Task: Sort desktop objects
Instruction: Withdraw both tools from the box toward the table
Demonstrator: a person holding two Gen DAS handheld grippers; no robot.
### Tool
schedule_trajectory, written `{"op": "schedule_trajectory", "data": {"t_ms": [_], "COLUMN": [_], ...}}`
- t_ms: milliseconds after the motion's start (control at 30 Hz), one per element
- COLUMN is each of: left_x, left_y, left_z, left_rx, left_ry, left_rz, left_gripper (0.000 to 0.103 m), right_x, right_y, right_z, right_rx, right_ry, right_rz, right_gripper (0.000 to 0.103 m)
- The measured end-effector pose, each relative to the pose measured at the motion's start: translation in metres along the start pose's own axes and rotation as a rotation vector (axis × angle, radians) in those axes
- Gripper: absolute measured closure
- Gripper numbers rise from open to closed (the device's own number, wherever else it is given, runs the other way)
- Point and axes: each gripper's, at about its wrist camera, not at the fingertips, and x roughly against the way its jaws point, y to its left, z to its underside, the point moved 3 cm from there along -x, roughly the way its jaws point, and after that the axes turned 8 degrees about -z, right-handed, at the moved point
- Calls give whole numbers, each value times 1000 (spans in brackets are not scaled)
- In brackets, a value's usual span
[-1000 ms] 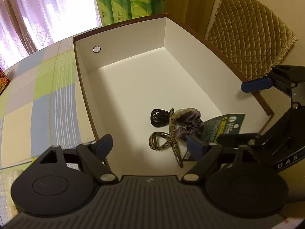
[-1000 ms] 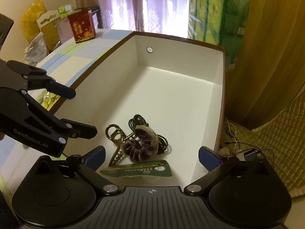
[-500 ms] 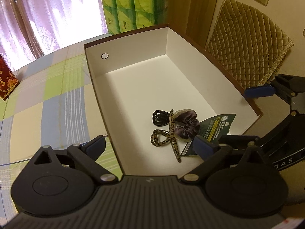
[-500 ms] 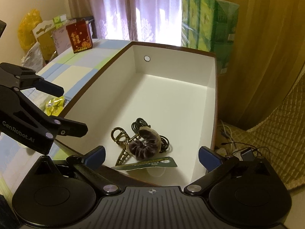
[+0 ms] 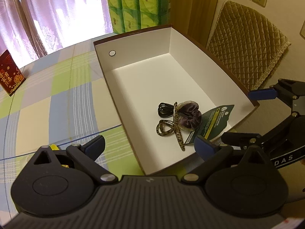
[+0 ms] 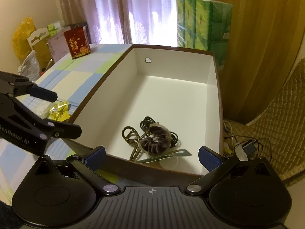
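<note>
A white box with a brown rim point(image 5: 190, 80) point(image 6: 177, 95) stands on the checked tablecloth. In its near end lie a purple scrunchie point(image 5: 188, 115) point(image 6: 157, 140), a leopard-print hair clip point(image 5: 169, 127) point(image 6: 131, 136), a black coiled cable point(image 5: 164, 109) point(image 6: 146, 122) and a dark green packet point(image 5: 213, 123) point(image 6: 165, 155). A yellow wrapped snack point(image 6: 59, 110) lies on the cloth left of the box. My left gripper point(image 5: 149, 146) is open and empty, above the box's near left corner. My right gripper point(image 6: 151, 155) is open and empty, above the box's near rim.
A red gift box point(image 5: 9, 77) point(image 6: 77, 43) stands on the table at the far left. Green tissue packs point(image 5: 137, 3) point(image 6: 202, 26) are stacked behind the box. A quilted chair point(image 5: 246, 45) stands to the right, with cables on the floor point(image 6: 244, 143).
Both grippers have pulled back and up from the box, still open and empty. The dark green packet lies in the box where the right gripper was.
</note>
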Motion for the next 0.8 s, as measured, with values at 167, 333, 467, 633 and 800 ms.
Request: {"op": "schedule_trajectory", "data": {"t_ms": [167,333,467,633,800], "left_x": [7,15,22,31,41], "left_y": [8,19,34,59,86], "left_z": [10,28,51,87,122], "left_rx": [6,22,41,84,118], "left_ry": [3,11,26,60,87], "left_rz": [5,17,25,12,-22], "left_gripper": [5,5,5,5,5], "right_x": [4,3,1,-7,-22], "right_y": [13,32,52,78,104], "right_z": [5,20,35,49,55], "right_rx": [-30,-61,-100,-123,-154], "right_ry": [-14,-13,-10,8,34], "right_rz": [13,15,-24,-69,-138], "right_gripper": [2,2,2,2,2]}}
